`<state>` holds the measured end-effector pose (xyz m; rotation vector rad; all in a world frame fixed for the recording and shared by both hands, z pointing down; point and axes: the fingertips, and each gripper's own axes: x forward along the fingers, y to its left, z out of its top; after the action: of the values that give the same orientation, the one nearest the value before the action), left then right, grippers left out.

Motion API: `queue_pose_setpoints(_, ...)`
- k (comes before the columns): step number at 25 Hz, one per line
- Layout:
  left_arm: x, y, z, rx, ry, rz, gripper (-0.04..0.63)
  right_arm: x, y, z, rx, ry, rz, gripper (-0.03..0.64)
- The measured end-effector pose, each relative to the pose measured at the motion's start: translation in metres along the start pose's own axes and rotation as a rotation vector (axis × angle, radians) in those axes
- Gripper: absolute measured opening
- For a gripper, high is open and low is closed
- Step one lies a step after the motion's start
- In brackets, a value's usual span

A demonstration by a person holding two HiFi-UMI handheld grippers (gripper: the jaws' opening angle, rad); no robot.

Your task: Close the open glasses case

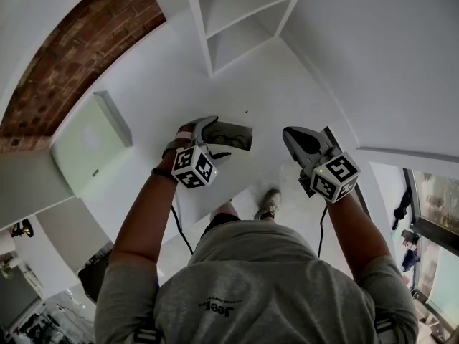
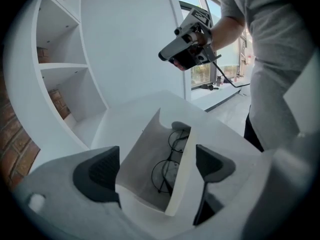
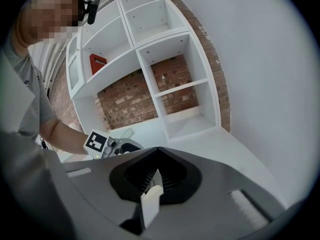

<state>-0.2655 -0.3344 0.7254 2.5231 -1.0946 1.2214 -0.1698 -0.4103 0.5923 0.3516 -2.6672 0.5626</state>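
Note:
The open white glasses case stands on the white table, with round wire glasses lying inside it. My left gripper is open wide, one dark pad on each side of the case, and neither pad presses on it. From the head view the case shows its grey inside just right of the left gripper. My right gripper hangs to the right of the case, apart from it. Its dark pads meet at the tips, so the right gripper is shut and holds nothing.
A white shelf unit with open compartments stands at the table's far end, brick wall behind it. A red item sits in an upper compartment. A flat white box lies to the left. A window is behind the person.

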Motion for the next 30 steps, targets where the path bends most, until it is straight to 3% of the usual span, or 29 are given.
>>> queue_pose_setpoints(12,0.008,0.001,-0.008,0.073,0.034,0.004,0.489,0.002,0.004,-0.012,0.018,0.026,0.000,0.009)
queue_pose_setpoints(30,-0.009,-0.028,-0.011,0.001,0.028,-0.010,0.489,-0.003,0.014,-0.014,0.010,0.024,0.023,0.009)
